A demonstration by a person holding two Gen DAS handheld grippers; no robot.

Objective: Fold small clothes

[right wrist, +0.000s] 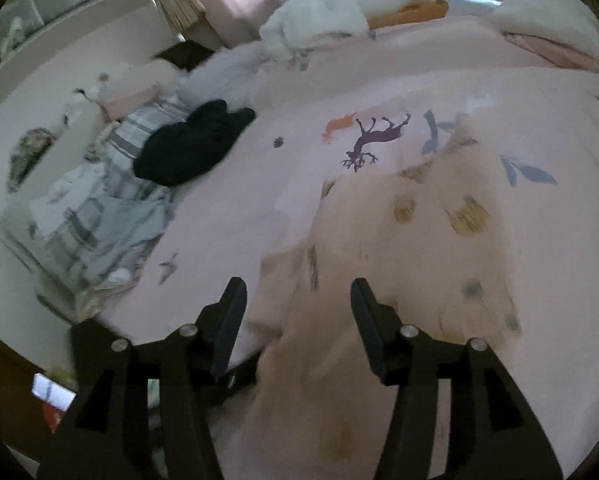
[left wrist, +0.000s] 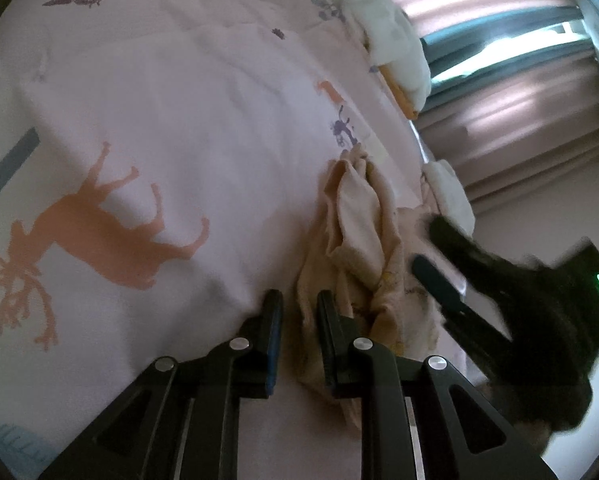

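The left gripper (left wrist: 297,312) has its 2 jaws drawn close on a bunched fold of the small cream garment (left wrist: 359,232), though whether the pads truly pinch it I cannot tell; the right gripper (right wrist: 297,312) stands spread, empty, with the same cloth lying loose under it. The garment rests rumpled on the pink deer-print bedspread (left wrist: 179,100), near the bed's edge. It looks light, soft and limp, so it should sag and slide; best taken at a hem or corner.

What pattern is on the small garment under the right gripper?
Pale peach garment with scattered mustard and grey-blue blotches, clearest in the right wrist view.
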